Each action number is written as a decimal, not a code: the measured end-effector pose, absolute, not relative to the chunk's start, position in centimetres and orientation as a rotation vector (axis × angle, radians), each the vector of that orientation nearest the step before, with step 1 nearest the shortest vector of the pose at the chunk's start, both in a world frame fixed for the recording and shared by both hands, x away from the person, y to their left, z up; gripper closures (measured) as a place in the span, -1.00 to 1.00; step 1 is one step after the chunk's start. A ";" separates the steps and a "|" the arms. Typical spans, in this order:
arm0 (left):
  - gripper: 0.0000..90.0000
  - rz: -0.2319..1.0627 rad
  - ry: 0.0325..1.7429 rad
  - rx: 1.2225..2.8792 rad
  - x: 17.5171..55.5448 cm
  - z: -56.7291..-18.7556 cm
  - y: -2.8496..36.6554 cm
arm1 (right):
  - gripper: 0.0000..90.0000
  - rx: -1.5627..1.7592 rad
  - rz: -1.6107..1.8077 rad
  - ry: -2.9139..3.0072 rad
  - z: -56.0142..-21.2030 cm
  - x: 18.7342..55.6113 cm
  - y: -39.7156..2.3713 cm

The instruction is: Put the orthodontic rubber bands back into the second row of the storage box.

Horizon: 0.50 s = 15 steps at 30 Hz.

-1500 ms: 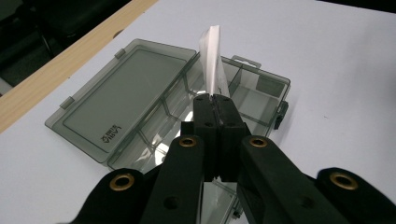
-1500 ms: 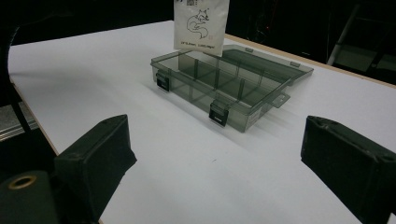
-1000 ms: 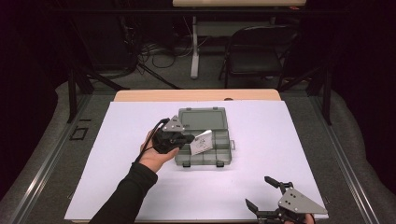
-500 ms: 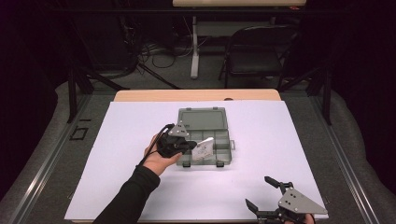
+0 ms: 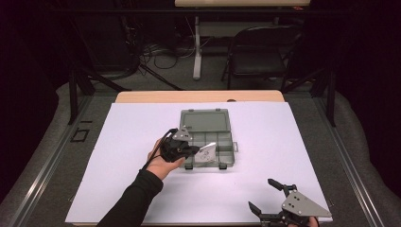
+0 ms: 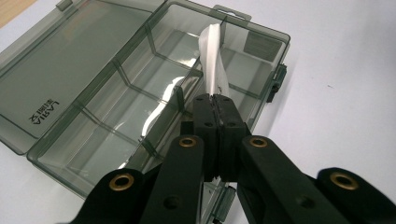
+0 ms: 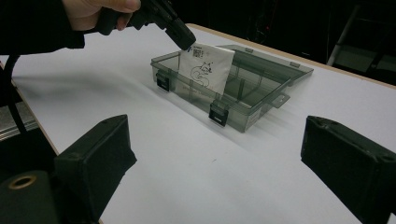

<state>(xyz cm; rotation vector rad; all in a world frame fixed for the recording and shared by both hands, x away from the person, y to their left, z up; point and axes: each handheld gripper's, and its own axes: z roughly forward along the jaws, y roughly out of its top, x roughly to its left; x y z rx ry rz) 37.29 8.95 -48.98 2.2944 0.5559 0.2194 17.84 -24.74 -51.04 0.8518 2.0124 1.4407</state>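
A smoky grey compartment box [image 5: 226,152] lies open in the middle of the white sheet, its lid [image 5: 205,121] folded flat toward the far side. My left gripper [image 5: 195,152] is shut on a small white packet [image 5: 206,154], holding it by the top edge over the box's near-left compartments. In the left gripper view the jaws [image 6: 215,100] pinch the packet [image 6: 213,56] edge-on above the box [image 6: 93,140]. The right gripper view shows the packet [image 7: 208,67] with a printed drawing, its lower end inside the box [image 7: 245,116]. My right gripper [image 5: 264,195] rests open near the front right edge, nothing between its jaws.
The white sheet [image 5: 118,156] covers a wooden table [image 5: 198,96] and has free room left and right of the box. Beyond the far edge stand a dark folding chair [image 5: 257,56], a table leg and floor cables. Metal rails run along both sides.
The left gripper with the packet has shifted slightly toward the box's near edge and a little lower. The right gripper has stayed where it was.
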 end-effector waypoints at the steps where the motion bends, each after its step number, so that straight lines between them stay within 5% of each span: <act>1: 0.99 0.219 0.558 2.292 37.3 -49.0 8.9 | -0.82 0.853 1.441 2.012 -51.0 17.8 -24.7; 15: 0.91 0.235 0.589 2.283 37.4 -49.0 9.2 | -0.82 0.854 1.420 2.037 -50.9 17.7 -24.9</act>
